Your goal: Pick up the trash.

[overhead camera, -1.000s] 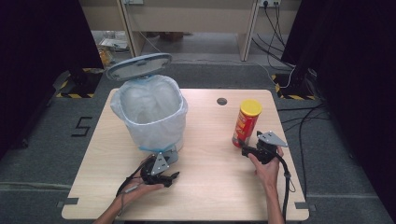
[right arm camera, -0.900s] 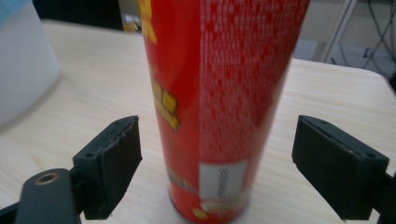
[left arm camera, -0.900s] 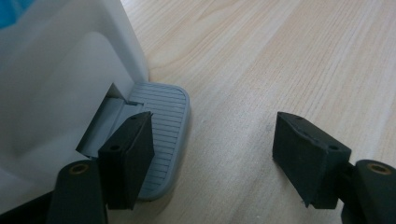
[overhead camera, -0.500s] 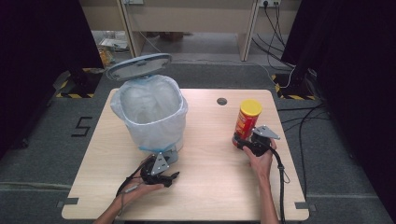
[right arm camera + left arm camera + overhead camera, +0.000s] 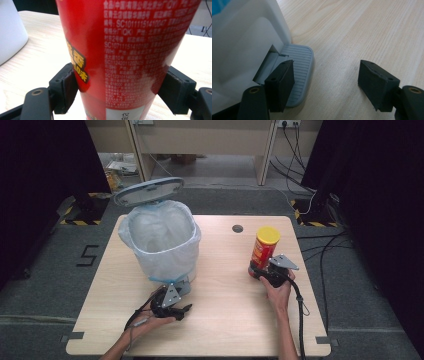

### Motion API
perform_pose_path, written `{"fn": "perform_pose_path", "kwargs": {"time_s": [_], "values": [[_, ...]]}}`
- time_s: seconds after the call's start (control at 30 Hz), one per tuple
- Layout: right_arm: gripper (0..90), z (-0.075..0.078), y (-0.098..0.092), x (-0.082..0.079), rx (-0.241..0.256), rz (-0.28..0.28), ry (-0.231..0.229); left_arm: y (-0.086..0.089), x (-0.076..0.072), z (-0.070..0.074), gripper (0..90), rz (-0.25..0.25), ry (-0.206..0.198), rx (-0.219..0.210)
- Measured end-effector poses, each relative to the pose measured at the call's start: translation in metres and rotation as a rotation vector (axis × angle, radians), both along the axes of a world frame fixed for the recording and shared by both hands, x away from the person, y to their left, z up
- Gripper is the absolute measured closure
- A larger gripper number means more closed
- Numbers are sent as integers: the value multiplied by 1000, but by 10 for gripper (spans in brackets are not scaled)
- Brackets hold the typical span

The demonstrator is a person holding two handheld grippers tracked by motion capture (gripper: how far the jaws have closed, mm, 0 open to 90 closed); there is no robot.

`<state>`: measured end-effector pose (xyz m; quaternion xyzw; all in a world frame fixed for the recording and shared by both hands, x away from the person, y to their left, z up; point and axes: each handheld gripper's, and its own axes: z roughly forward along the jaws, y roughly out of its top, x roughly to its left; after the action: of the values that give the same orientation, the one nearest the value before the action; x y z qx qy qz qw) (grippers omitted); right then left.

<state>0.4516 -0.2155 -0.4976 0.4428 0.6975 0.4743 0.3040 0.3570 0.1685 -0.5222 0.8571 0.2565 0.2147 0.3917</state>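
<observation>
Chip can (image 5: 125, 55), red tube with yellow lid, stands upright on the table (image 5: 220, 330) near the right edge, right gripper (image 5: 261, 272) at its lower body. Right gripper view: both black jaws sit either side of the can low down, pads at or just touching the wall; looks like closing on it, firm clamp not confirmed. Judgement: can is light, stiff cardboard or thin-wall tube, glossy label so a bit slippery; squeeze too hard and it may dent. Low hold is stable while standing, but it could tip top-heavy when lifted; a mid-body grip would be safer. Can't tell if the can is full or empty, lid on.

Left gripper (image 5: 324, 82) jaws wide, nothing between them. One jaw rests over the grey ribbed pedal (image 5: 299, 65) of the bin (image 5: 160, 242), the other over bare wood. High view puts the left gripper (image 5: 176, 310) right at the bin's foot, near the front of the table.

Bin: white body, lined with a pale translucent bag (image 5: 167, 257) folded over the rim, lid (image 5: 148, 191) tilted up and open behind it. Inside looks empty, only bag showing. Bin stands left-centre, well apart from the can.

Likely step: pedal held, can being grabbed for the bin.
</observation>
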Motion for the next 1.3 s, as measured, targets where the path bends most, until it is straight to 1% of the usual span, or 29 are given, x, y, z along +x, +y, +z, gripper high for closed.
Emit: {"fn": "perform_pose_path", "kwargs": {"time_s": [0.1, 0.13, 0.17, 0.23, 0.3, 0.4, 0.47, 0.57, 0.63, 0.9, 0.93, 1.17, 1.3], "values": [[244, 10, 2, -5, 20, -8, -34, 0, 0, 0, 285, 1, 0, -4], [244, 13, 2, -6, 20, -8, -30, 0, 0, 0, 285, 2, -1, -4], [244, 19, 3, -7, 10, -7, -37, 0, 0, 0, 285, 2, 0, -4], [244, 31, 8, -9, 11, 4, -54, 0, 0, 0, 285, 1, 0, -4], [244, 39, 12, -10, 14, 11, -54, 0, 0, 0, 285, 2, 0, -4], [244, 50, 21, -10, 1, 29, -51, 0, 0, 0, 285, 2, -2, -3], [245, 56, 27, -11, 3, 41, -56, 0, 0, 0, 286, 1, 0, -4], [244, 65, 34, -11, 24, 59, -57, 0, 0, 0, 286, 1, -2, 0], [244, 73, 39, -11, 21, 67, -69, 0, 0, 0, 286, 2, -1, -4], [244, 99, 52, -13, 33, 94, -80, 0, 0, 0, 286, 3, -2, -4], [244, 102, 53, -12, 28, 97, -88, 0, 0, 0, 286, 1, -2, 0], [245, 126, 63, -15, 23, 117, -99, 0, 0, 0, 286, 1, -7, -3], [244, 137, 66, -17, 25, 123, -105, 0, 0, 0, 286, 3, -9, -4]]}}
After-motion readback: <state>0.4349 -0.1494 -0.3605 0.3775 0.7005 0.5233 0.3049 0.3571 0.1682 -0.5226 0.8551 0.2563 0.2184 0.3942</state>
